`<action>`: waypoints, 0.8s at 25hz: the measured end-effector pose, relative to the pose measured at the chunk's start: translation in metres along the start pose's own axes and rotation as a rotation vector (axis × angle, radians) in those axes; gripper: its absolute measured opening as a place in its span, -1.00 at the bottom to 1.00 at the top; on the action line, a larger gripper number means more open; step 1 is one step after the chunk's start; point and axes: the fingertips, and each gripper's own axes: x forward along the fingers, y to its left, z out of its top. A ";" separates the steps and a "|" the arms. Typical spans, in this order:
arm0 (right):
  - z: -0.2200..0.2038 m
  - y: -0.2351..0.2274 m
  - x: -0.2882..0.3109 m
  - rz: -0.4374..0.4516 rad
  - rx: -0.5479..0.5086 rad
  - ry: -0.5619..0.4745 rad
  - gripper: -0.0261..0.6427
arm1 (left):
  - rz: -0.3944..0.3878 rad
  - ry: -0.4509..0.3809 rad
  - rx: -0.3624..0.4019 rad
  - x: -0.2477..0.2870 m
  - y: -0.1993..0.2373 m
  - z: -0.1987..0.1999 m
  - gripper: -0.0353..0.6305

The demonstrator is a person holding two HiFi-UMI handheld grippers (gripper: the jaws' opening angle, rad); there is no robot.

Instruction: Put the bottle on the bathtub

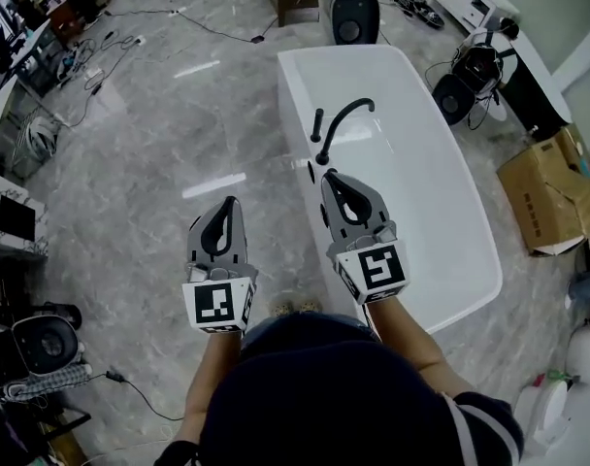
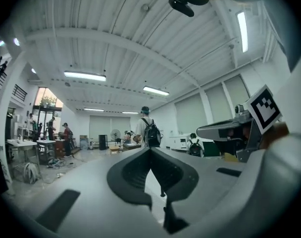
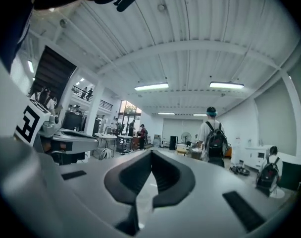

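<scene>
The white bathtub (image 1: pixel 441 212) stands to the right in the head view, with a black curved faucet (image 1: pixel 342 122) on its left rim. I cannot make out a bottle in any view. My left gripper (image 1: pixel 229 203) is held up left of the tub, its jaws shut tip to tip with nothing between them (image 2: pixel 150 150). My right gripper (image 1: pixel 331 177) hangs over the tub's near left rim, just this side of the faucet, also shut and empty (image 3: pixel 151 152). Both point level out into the room. Each gripper view shows the other gripper at its side.
A cardboard box (image 1: pixel 549 190) lies right of the tub. Cables (image 1: pixel 130 42) and desks (image 1: pixel 14 76) crowd the far left floor, and black equipment (image 1: pixel 355 16) stands beyond the tub's head. A person with a backpack (image 3: pixel 212 135) stands farther off in the hall.
</scene>
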 end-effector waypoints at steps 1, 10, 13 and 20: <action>0.012 0.006 0.006 0.010 -0.017 -0.015 -0.84 | 0.029 -0.008 -0.004 -0.005 0.011 0.007 -0.82; 0.053 0.042 0.022 0.069 -0.022 -0.072 -0.84 | 0.121 -0.010 -0.012 -0.033 0.050 0.036 -0.82; 0.047 0.044 0.019 0.069 -0.006 -0.052 -0.84 | 0.102 -0.003 -0.004 -0.033 0.043 0.034 -0.82; 0.042 0.032 0.005 0.054 0.011 -0.038 -0.84 | 0.065 0.002 0.005 -0.030 0.025 0.039 -0.82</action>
